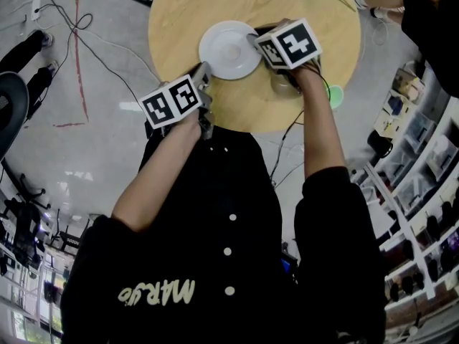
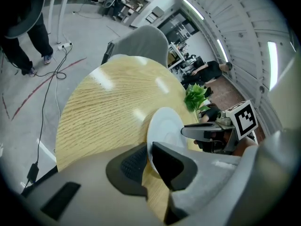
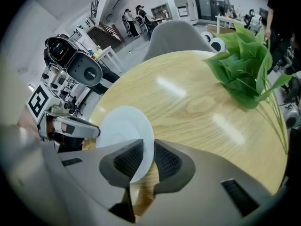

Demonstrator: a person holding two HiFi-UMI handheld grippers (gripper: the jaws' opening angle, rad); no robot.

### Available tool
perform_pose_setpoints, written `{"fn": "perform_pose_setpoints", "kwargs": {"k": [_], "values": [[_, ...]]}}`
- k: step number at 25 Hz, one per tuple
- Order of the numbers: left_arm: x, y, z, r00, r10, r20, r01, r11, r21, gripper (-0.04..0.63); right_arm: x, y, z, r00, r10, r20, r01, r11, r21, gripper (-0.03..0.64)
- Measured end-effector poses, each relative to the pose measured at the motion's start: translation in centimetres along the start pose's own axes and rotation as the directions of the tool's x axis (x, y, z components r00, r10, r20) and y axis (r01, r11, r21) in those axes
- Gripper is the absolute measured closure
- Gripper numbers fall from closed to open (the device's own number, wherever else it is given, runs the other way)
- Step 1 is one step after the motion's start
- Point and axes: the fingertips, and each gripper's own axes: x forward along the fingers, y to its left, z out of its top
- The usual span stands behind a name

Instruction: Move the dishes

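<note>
While left claw (image 2: 149, 157) and right claw (image 3: 148, 155) clamp it, one white plate (image 1: 229, 49), one table (image 1: 179, 16).

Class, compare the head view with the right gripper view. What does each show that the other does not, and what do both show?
Only the head view: the person's black buttoned top, and a green object beside the round wooden table. Only the right gripper view: the ribbed pads of the right tool closed on the rim of the white plate, and a grey chair beyond the table. Both: that plate, the table and the left tool at the plate's opposite edge.
</note>
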Motion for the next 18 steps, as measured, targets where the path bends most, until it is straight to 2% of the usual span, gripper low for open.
{"fn": "perform_pose_setpoints", "kwargs": {"k": [10, 18], "values": [[-1.2, -0.8, 0.0, 0.999, -0.046, -0.016, 0.046, 0.999, -0.022, 0.565, -1.3, 0.7, 0.4, 1.0, 0.011, -0.019, -0.011, 1.0, 0.0, 0.554], [-3.9, -1.2, 1.1, 0.998, -0.06, 0.01, 0.06, 0.998, -0.023, 0.565, -2.8, 2.6, 2.1, 0.999, 0.044, -0.012, -0.044, 0.999, -0.021, 0.557]]}}
